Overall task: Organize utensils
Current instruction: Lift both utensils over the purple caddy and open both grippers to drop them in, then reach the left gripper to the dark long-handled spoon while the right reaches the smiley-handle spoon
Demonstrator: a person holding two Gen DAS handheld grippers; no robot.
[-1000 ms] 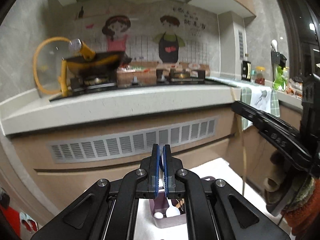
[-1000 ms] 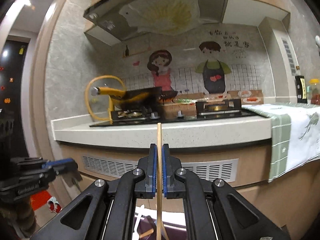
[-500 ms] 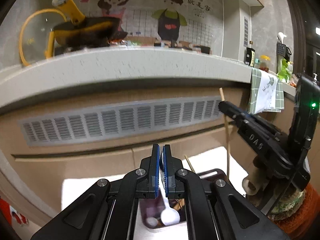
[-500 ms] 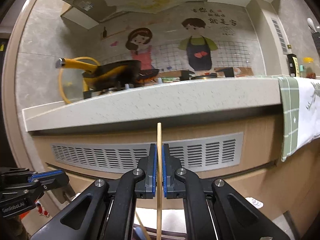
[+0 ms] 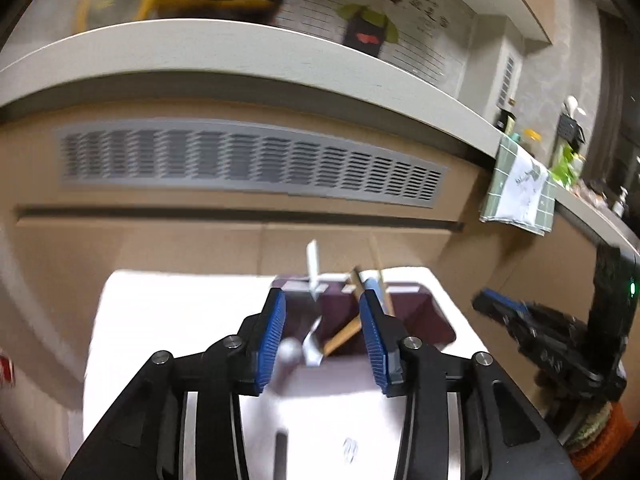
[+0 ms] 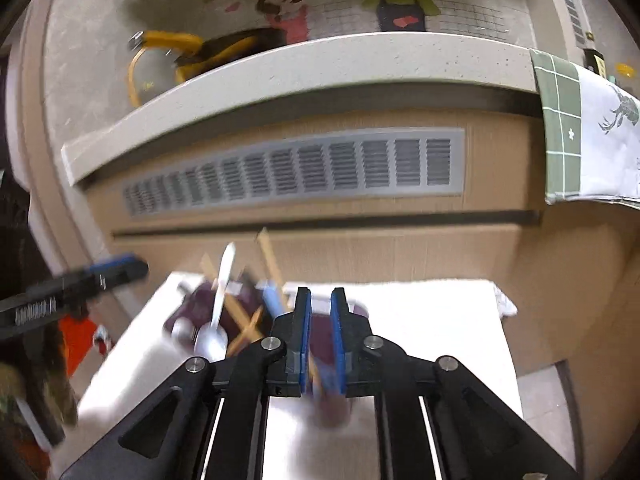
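Observation:
A dark purple utensil holder (image 5: 424, 312) stands on a white table (image 5: 168, 312). White spoons (image 5: 314, 268) and wooden chopsticks (image 5: 344, 332) lean in it. My left gripper (image 5: 322, 336) is open and empty just above the holder's near side. My right gripper (image 6: 320, 336) is partly open with nothing held, over the holder (image 6: 196, 304), where a white spoon (image 6: 218, 308) and chopsticks (image 6: 270, 260) stand. The right gripper also shows at the right of the left wrist view (image 5: 492, 306), and the left gripper shows at the left of the right wrist view (image 6: 120, 268).
A kitchen counter edge (image 5: 240, 68) with a grey vent panel (image 5: 248, 164) runs behind the table. A green and white towel (image 6: 588, 132) hangs from the counter at the right. A yellow-handled pan (image 6: 192, 48) sits on the counter.
Both grippers dropped down toward the holder and opened. The chopstick held by the right gripper and the spoon held by the left gripper are released into the holder.

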